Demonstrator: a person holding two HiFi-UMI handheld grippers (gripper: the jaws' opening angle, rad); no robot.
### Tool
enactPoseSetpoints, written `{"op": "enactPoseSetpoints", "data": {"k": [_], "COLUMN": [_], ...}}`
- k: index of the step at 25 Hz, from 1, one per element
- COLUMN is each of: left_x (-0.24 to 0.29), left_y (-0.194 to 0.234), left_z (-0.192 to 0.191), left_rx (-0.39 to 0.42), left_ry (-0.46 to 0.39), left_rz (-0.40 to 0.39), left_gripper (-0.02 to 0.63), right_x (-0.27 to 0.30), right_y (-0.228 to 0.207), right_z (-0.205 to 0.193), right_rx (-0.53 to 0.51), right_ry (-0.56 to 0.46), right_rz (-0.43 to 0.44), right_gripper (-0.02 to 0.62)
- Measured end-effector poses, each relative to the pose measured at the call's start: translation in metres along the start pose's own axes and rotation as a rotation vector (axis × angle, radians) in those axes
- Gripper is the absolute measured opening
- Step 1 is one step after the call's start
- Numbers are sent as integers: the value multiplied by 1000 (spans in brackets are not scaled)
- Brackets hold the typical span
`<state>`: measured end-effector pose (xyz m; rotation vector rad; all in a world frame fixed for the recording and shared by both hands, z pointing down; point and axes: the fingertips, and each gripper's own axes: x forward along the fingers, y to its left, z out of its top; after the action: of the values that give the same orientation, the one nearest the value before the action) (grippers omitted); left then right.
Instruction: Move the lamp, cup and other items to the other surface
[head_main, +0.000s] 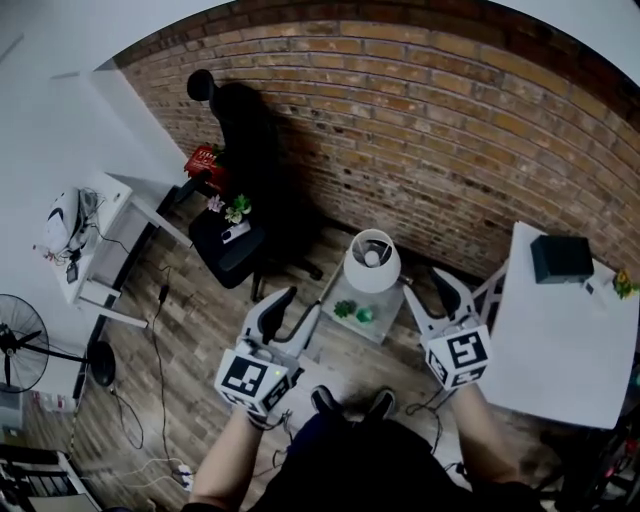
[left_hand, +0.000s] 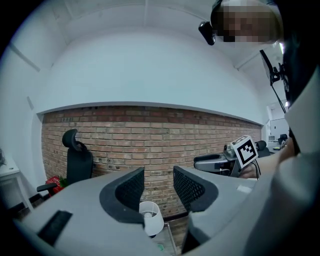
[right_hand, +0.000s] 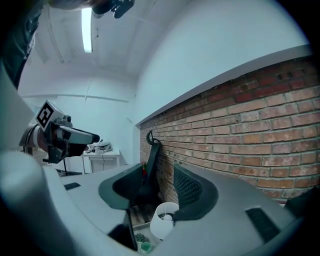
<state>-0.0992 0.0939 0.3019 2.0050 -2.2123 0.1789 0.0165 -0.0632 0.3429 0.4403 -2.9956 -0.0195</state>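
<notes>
Both tools are half apart with nothing between the jaws. The left gripper (head_main: 289, 310) is just left of the lamp (head_main: 372, 262) and the right gripper (head_main: 432, 293) just right of it.

Likely risks, biggest first:
- The lamp looks top-heavy on its side table (head_main: 388, 312), so a pinch on the shade alone could tip or dent it.
- A careless sweep could knock over the 2 small things at its foot.

Containers: a pot holding a green plant (head_main: 344, 309) stands just in front of the lamp. The green cup (head_main: 365, 316) stands there too (its inside is too small to read).
</notes>
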Motion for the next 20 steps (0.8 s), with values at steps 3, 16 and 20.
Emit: {"op": "enactPoseSetpoints", "data": {"k": [3, 16, 20], "left_x": [18, 141, 176], "left_y": [4, 108, 151], "left_z": [-2, -68, -98], "left_rx": [-13, 74, 113], "left_ry": [-16, 117, 181], "left_rz": [-41, -353, -465], "left_gripper": [181, 181, 181], "right_x": [8, 101, 139], "right_y": [-10, -29, -29], "right_z": [-6, -42, -51], "right_rx": [1, -8, 26], "right_ry": [20, 239, 322], "right_rz": [-6, -177, -235], "right_gripper": [196, 197, 198]}}
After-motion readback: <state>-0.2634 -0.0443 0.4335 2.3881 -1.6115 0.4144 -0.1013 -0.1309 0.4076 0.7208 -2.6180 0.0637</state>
